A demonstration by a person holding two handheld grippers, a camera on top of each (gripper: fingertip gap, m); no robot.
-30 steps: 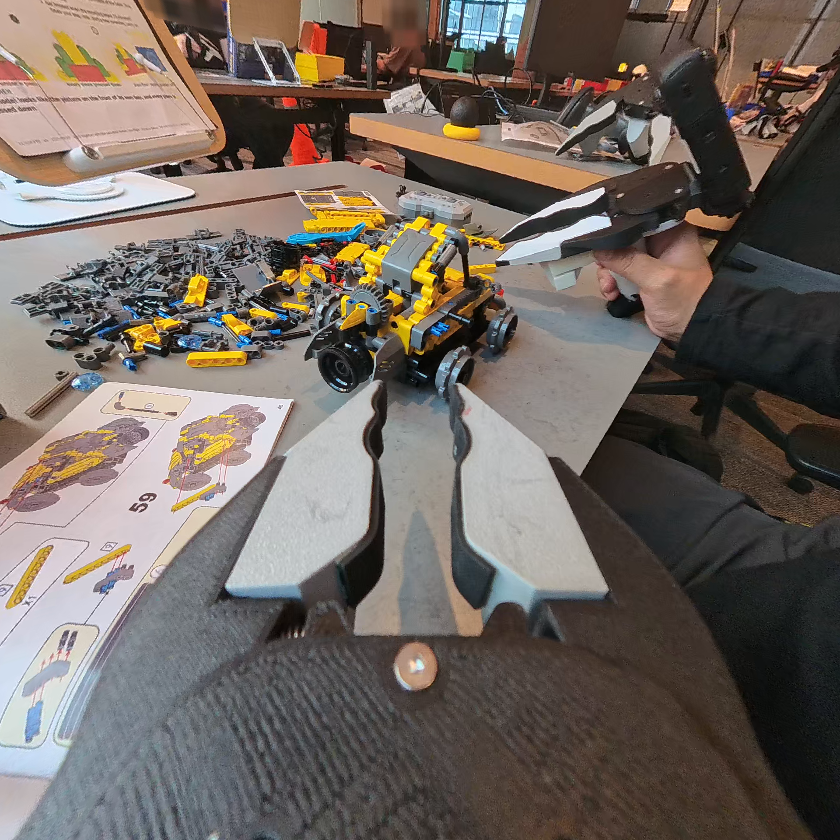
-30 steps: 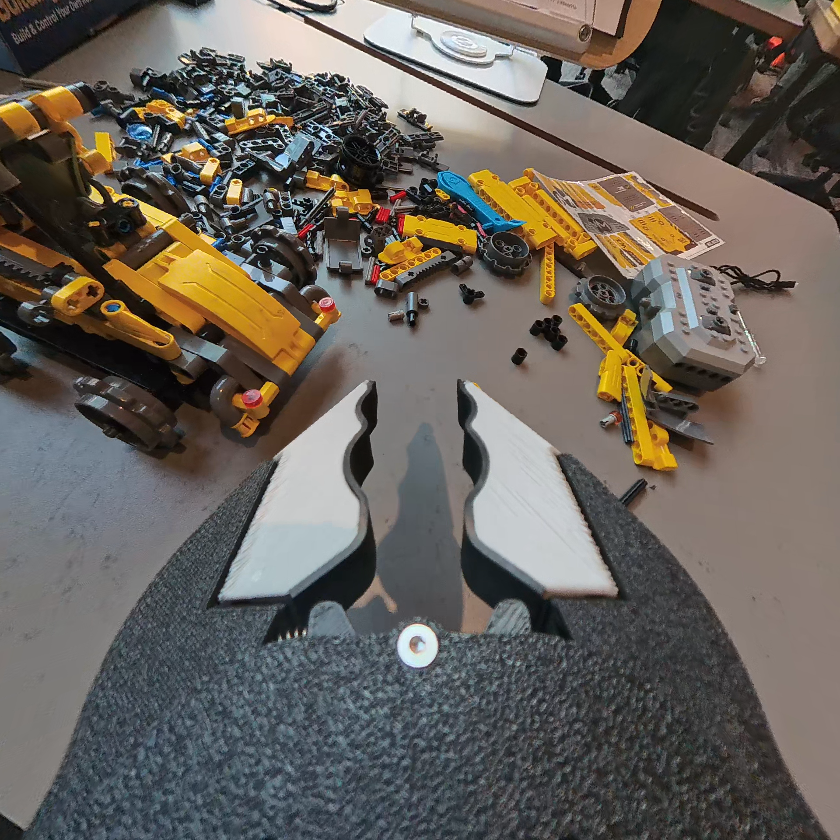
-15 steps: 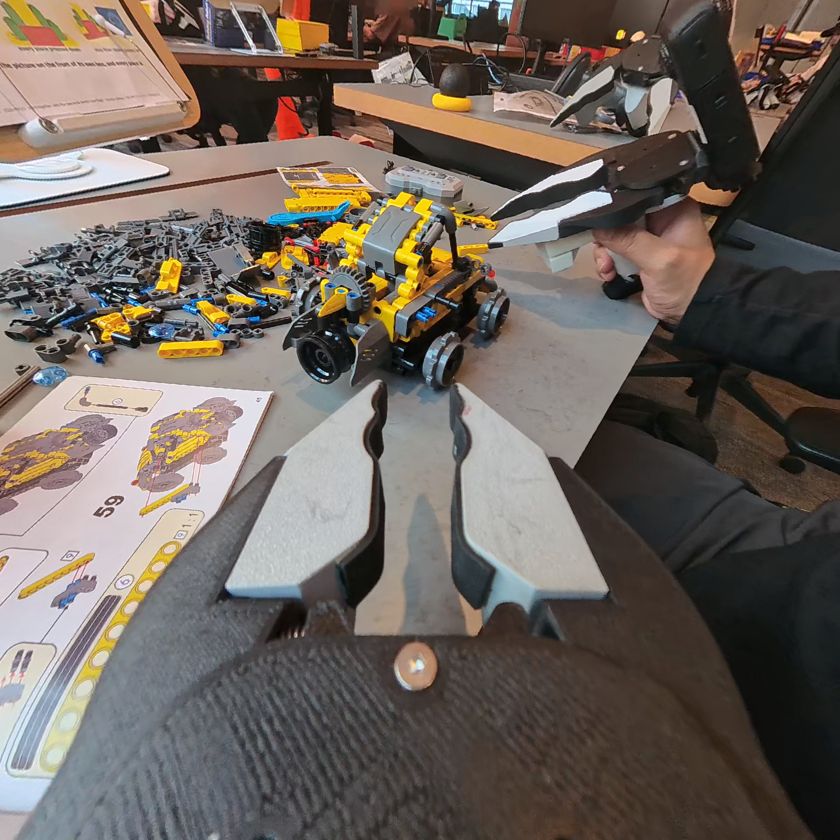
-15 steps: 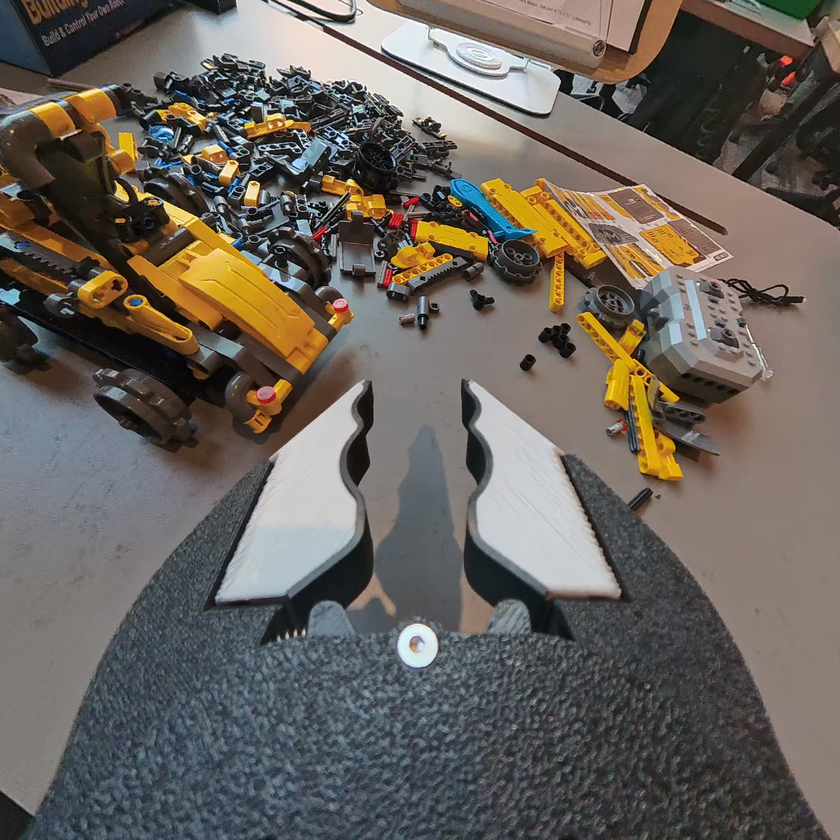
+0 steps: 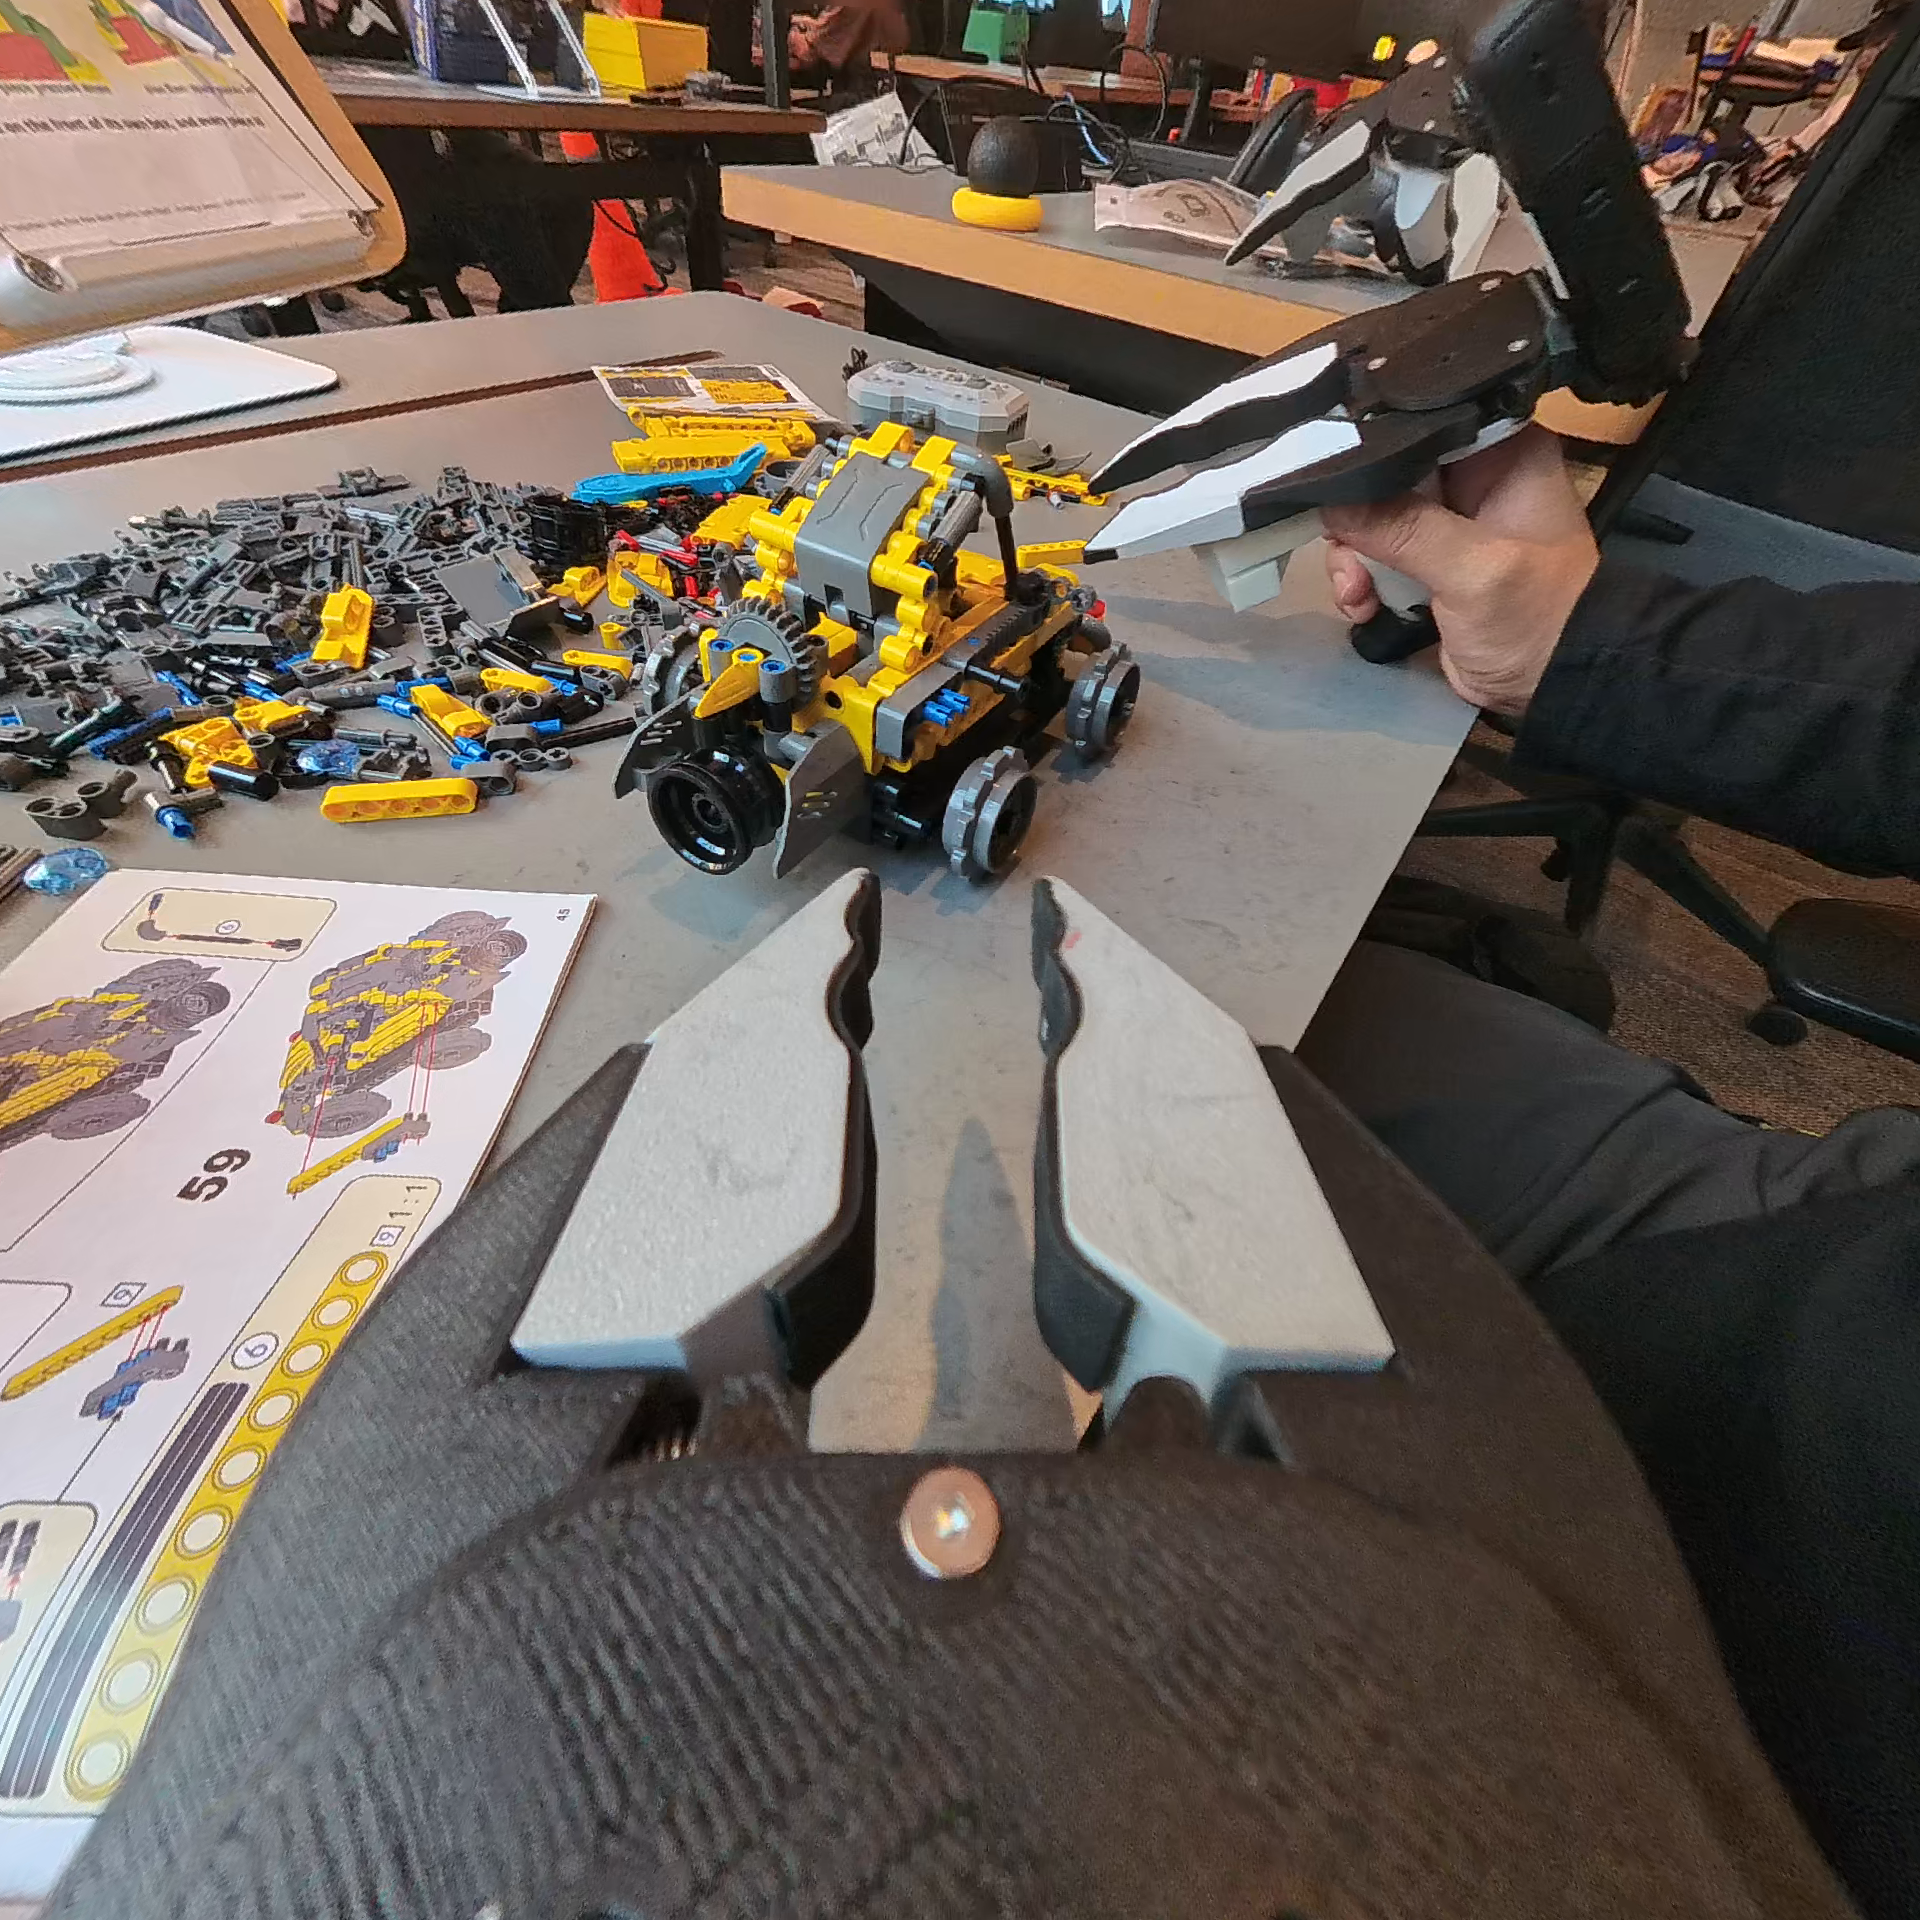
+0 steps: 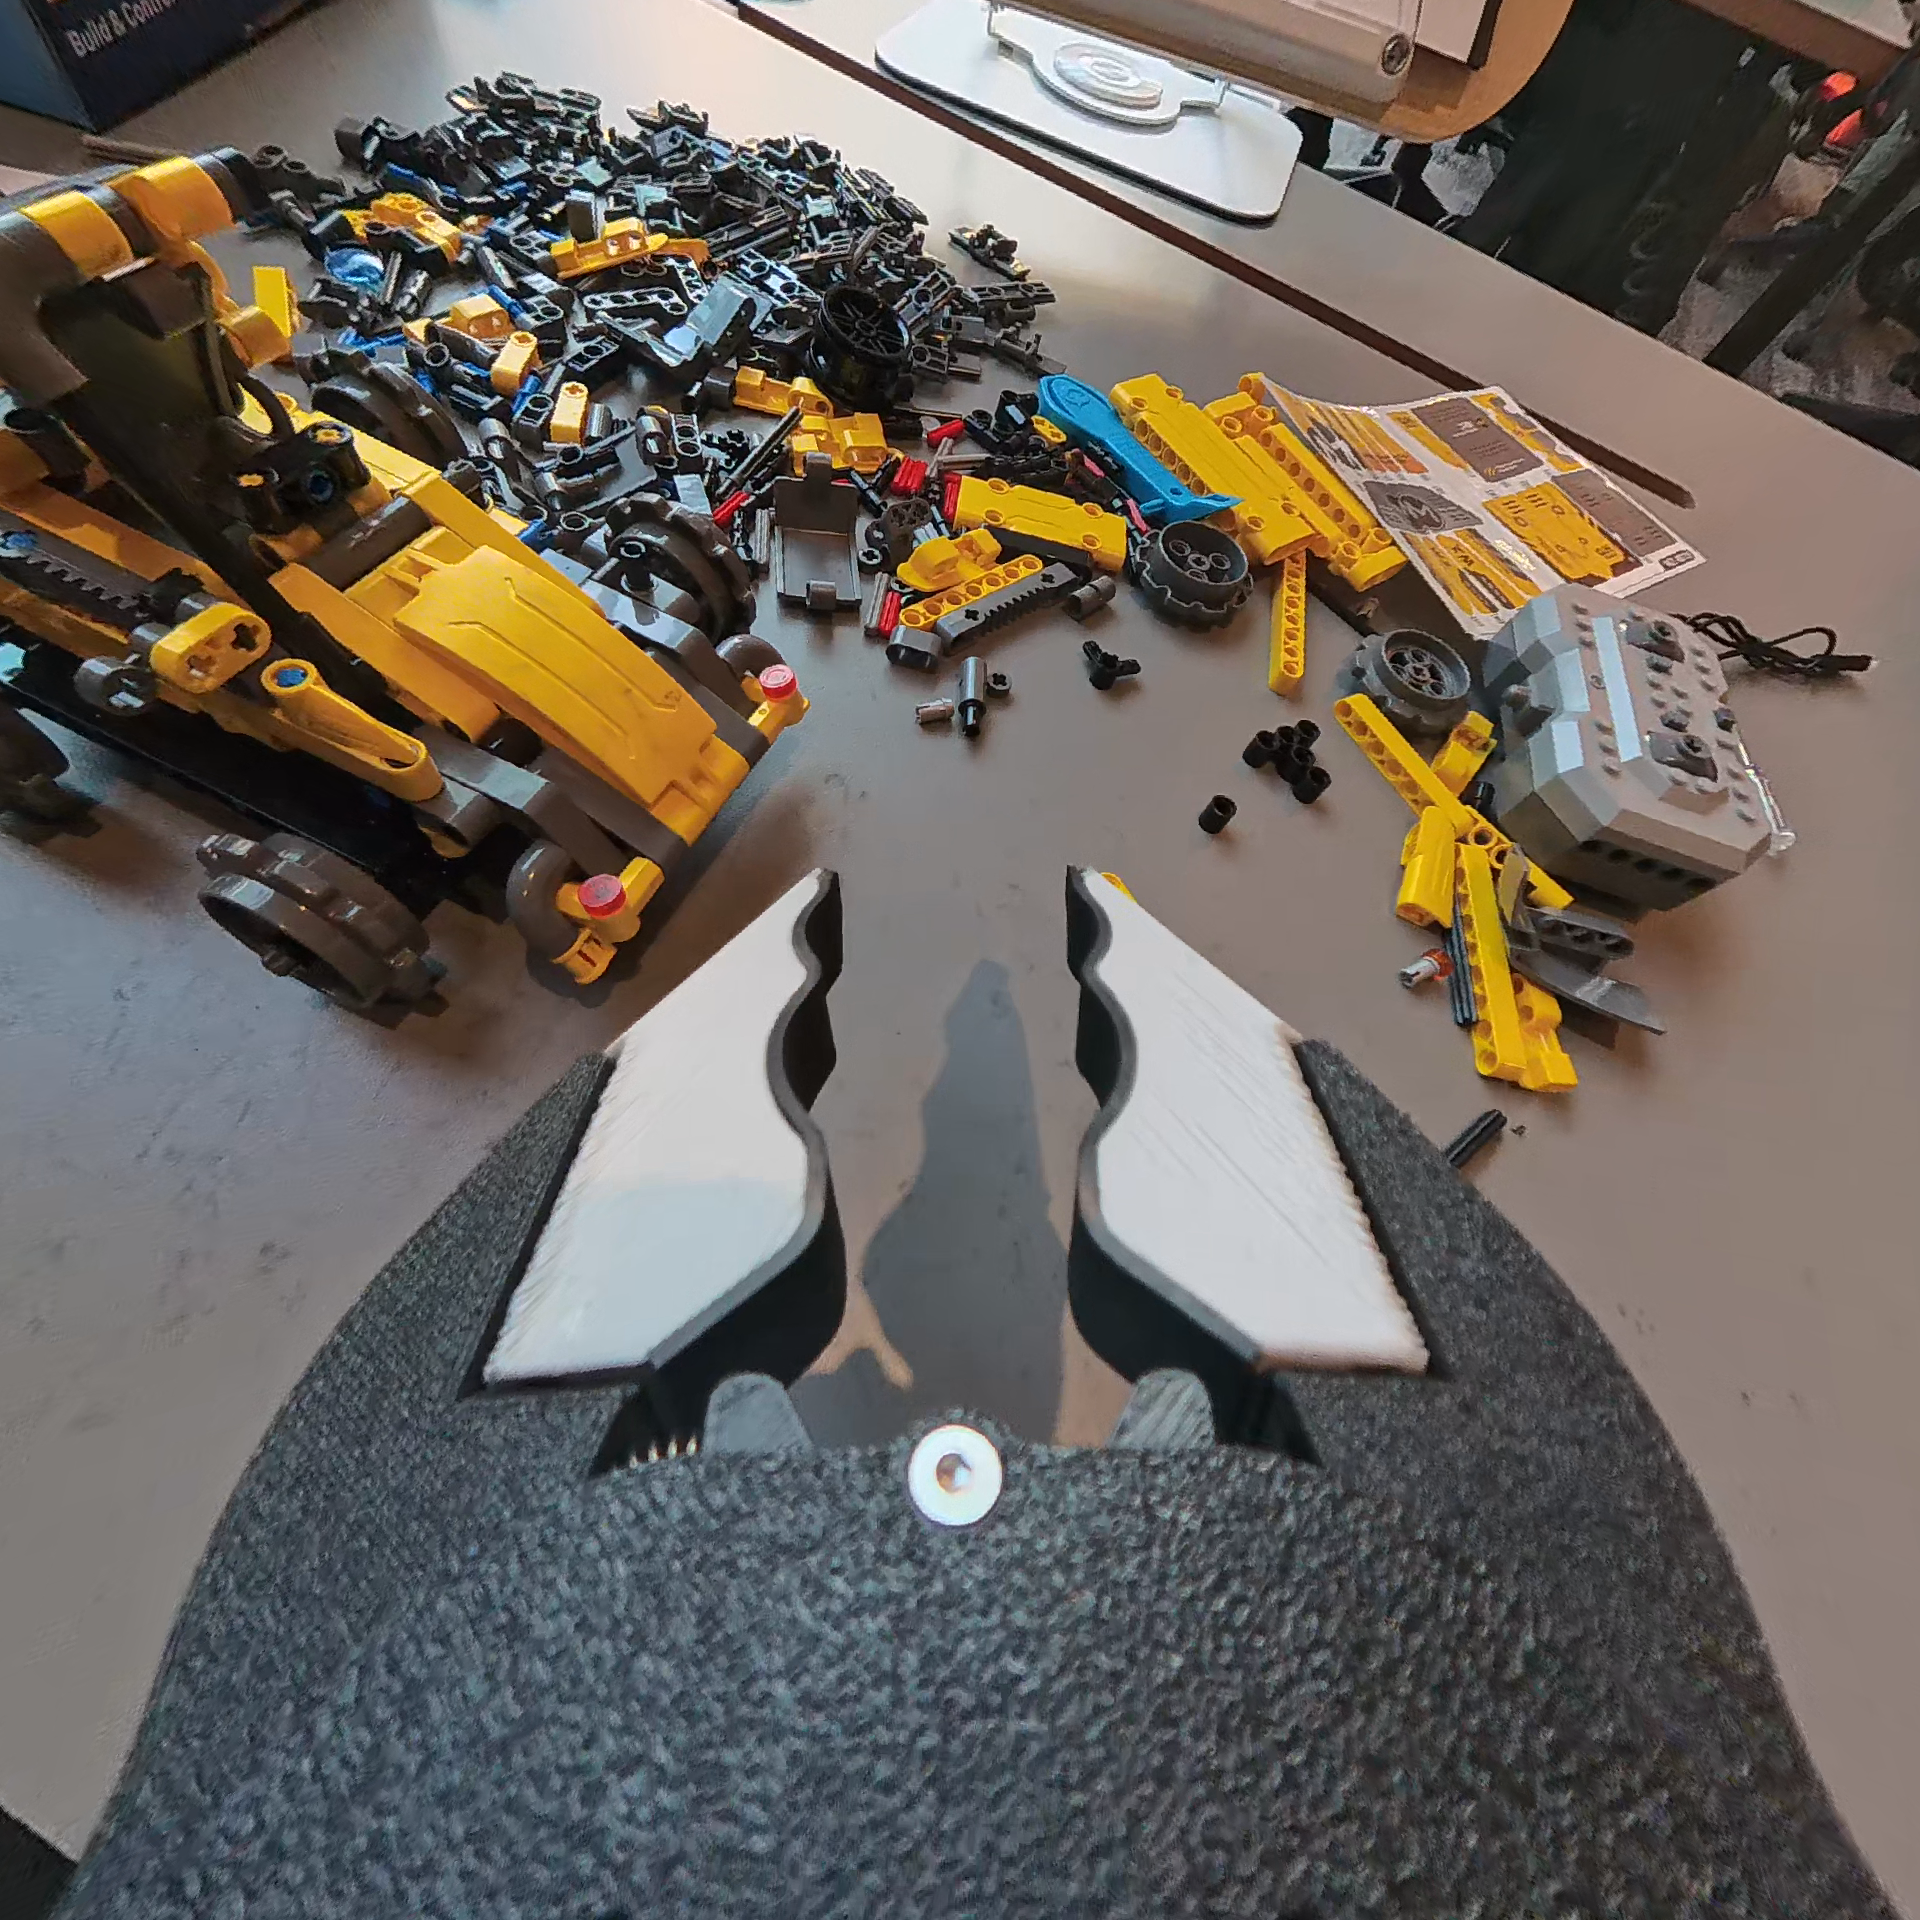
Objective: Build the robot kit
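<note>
A yellow and grey brick-built vehicle (image 5: pixel 873 665) stands on the grey table (image 5: pixel 1226 831); it also shows in the right wrist view (image 6: pixel 364 644) at the left. My left gripper (image 5: pixel 954 894) is open and empty, just in front of the vehicle's wheels. My right gripper (image 6: pixel 951 883) is open and empty above bare table, right of the vehicle's rear corner. The right gripper also shows in the left wrist view (image 5: pixel 1091 520), held in a hand, its tips close to the vehicle's far end.
A pile of loose black, yellow and blue parts (image 5: pixel 260 634) lies left of the vehicle, also in the right wrist view (image 6: pixel 727 312). An open instruction booklet (image 5: pixel 208 1143) lies front left. A grey block (image 6: pixel 1631 748), yellow beams (image 6: pixel 1475 914) and a leaflet (image 6: pixel 1475 499) lie right. The table edge (image 5: pixel 1382 883) is at the right. The tips of one gripper are about 25 cm away from the tips of the other. My right tips are roughly 20 cm from the grey block (image 6: pixel 1631 748).
The left gripper has drawn back slightly from the vehicle. The right gripper has moved a little back and to the left, and its jaws stand slightly wider. Nothing was picked up.
</note>
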